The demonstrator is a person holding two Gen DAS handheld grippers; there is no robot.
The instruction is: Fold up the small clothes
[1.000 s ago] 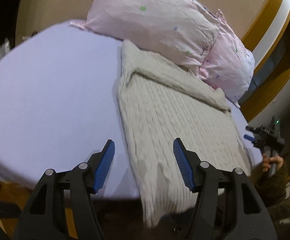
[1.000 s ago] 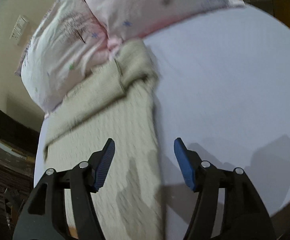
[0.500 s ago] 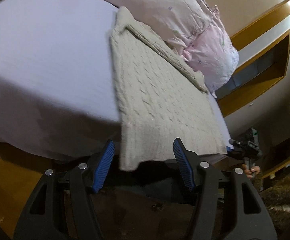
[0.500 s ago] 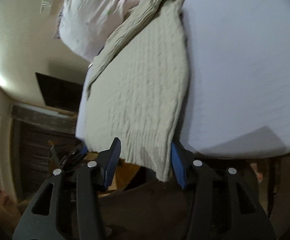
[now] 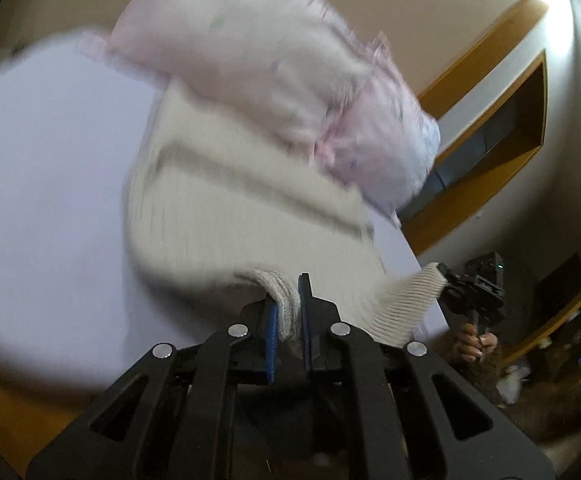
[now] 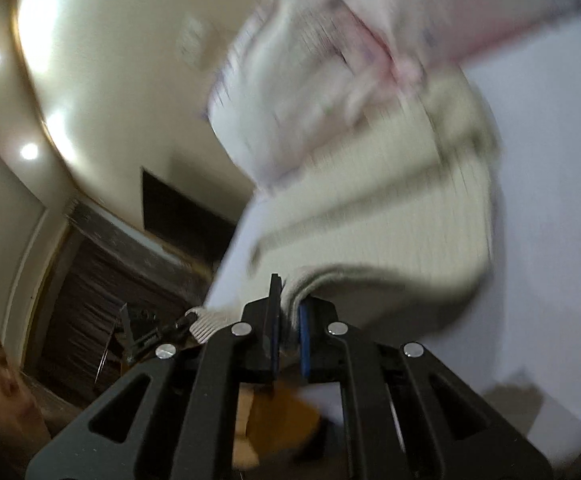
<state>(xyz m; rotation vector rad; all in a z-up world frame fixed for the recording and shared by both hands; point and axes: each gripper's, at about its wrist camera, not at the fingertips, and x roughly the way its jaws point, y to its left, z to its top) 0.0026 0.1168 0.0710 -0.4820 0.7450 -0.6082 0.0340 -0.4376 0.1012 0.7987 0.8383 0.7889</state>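
A beige cable-knit sweater (image 5: 226,208) lies on the lilac bed sheet (image 5: 50,168), its top end against the pillows. My left gripper (image 5: 287,304) is shut on one bottom hem corner, lifted off the bed. My right gripper (image 6: 288,304) is shut on the other hem corner of the sweater (image 6: 390,216). The hem arches up from the bed between the two grippers. The right gripper also shows in the left wrist view (image 5: 446,280), holding the ribbed hem. Both views are motion-blurred.
Two pink flowered pillows (image 5: 274,68) lie at the head of the bed, also in the right wrist view (image 6: 330,80). A wooden wall niche (image 5: 502,120) is to the right. The bed's front edge and wooden frame (image 5: 18,412) are below the grippers.
Both grippers closed on the sweater's bottom hem corners and lifted them up and forward toward the pillows. They were open at the bed's edge before.
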